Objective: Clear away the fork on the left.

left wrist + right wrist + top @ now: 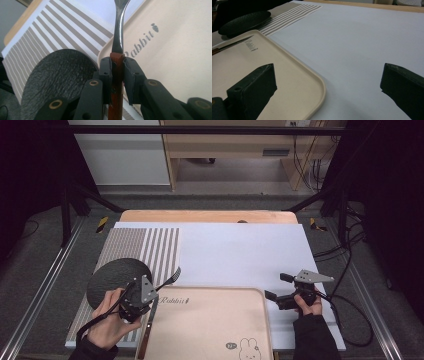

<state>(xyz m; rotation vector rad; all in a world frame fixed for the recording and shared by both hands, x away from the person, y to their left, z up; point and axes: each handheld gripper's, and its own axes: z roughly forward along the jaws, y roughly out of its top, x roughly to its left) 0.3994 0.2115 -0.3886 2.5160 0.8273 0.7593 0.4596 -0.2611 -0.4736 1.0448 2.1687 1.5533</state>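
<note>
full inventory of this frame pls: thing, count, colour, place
fork: 1, metal with red-brown handle, clamped in left hand-held gripper, tines over the mat's right edge
knife: 1, metal blade, brown handle, on tray's left edge
plate: 1, black, on the mat, front left
mat: 1, grey-and-white striped, table's left side
tray: 1, beige, "Rabbit" print and bunny, front centre
sheet: 1, white, covers most of the table
table: 1, wood, edge visible at far side
left hand-held gripper: 1, black, shut on fork, between plate and tray
right hand-held gripper: 1, black, open, empty, right of tray
</note>
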